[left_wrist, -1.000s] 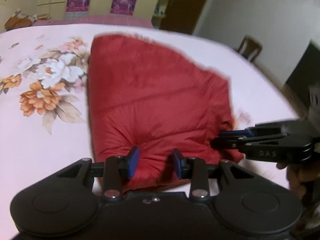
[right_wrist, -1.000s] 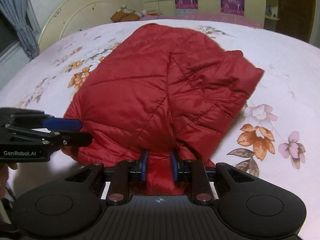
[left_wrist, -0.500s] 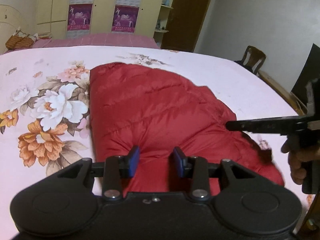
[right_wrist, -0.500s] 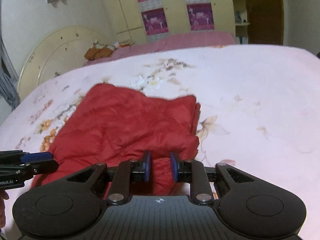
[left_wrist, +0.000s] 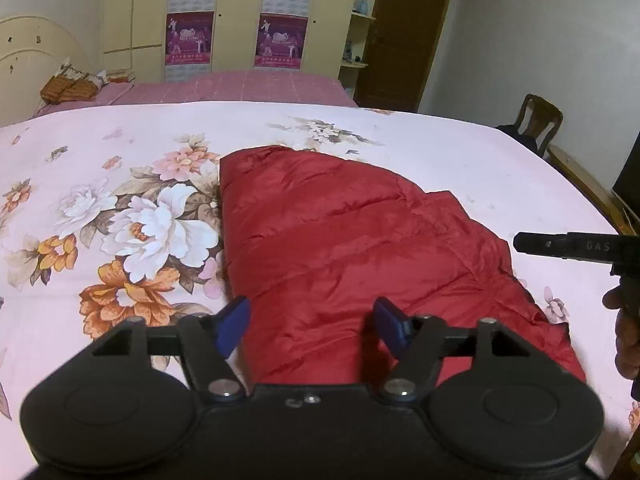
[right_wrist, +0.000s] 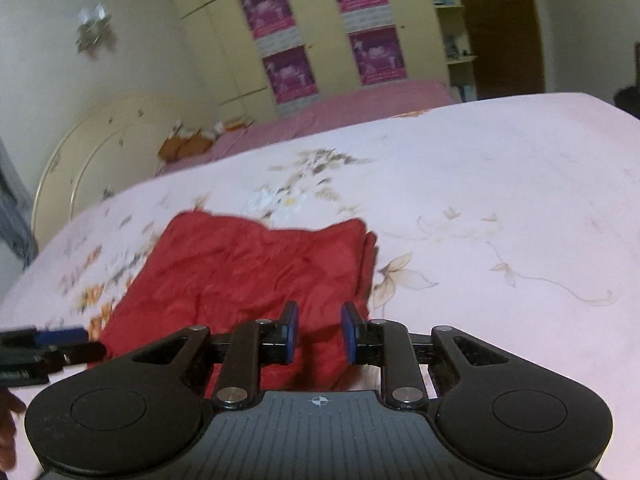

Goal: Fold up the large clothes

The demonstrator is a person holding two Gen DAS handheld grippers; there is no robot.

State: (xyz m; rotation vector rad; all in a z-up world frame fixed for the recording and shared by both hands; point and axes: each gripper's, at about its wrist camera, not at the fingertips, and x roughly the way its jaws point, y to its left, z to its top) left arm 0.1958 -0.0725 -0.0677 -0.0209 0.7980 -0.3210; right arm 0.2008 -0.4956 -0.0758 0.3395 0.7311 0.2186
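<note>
A red quilted jacket lies folded into a compact bundle on the floral pink bedspread. It also shows in the right wrist view. My left gripper is open and empty, raised just above the jacket's near edge. My right gripper is open and empty over the jacket's near right corner. Each gripper shows at the edge of the other's view: the right one at the right, the left one at the left.
The bed spreads wide around the jacket. Beyond it stand a second bed with a pink cover, a cream wardrobe with posters, a curved headboard, a brown door and a wooden chair at the right.
Both grippers opened wider, let go of the jacket and lifted away. The jacket now lies folded and flatter on the bed.
</note>
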